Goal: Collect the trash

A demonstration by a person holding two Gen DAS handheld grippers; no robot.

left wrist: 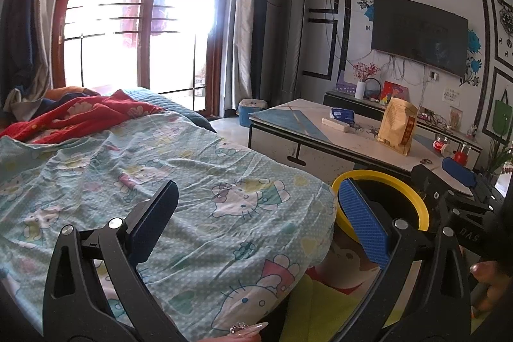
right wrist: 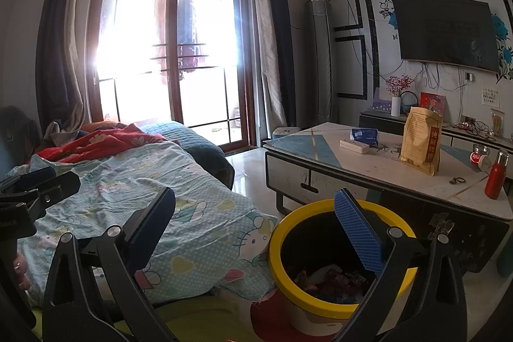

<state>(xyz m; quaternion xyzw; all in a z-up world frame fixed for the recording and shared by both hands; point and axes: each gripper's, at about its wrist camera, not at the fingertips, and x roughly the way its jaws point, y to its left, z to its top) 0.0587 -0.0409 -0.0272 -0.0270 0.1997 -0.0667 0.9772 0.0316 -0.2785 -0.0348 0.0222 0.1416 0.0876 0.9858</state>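
Observation:
A yellow-rimmed trash bin (right wrist: 282, 233) stands on the floor between the bed and the coffee table, with dark wrappers and scraps (right wrist: 330, 281) inside. It shows partly in the left wrist view (left wrist: 413, 197). My right gripper (right wrist: 256, 226) is open and empty, its right finger over the bin's mouth. My left gripper (left wrist: 256, 220) is open and empty above the bed's edge. On the table lie a blue packet (right wrist: 364, 135), a tan paper bag (right wrist: 420, 140) and a red can (right wrist: 479, 161).
A bed with a Hello Kitty sheet (right wrist: 192, 213) fills the left. The white coffee table (right wrist: 320, 159) stands on the right with a power strip (right wrist: 354, 145) and a red bottle (right wrist: 497, 175). A TV (right wrist: 445, 31) hangs behind. Balcony doors are at the back.

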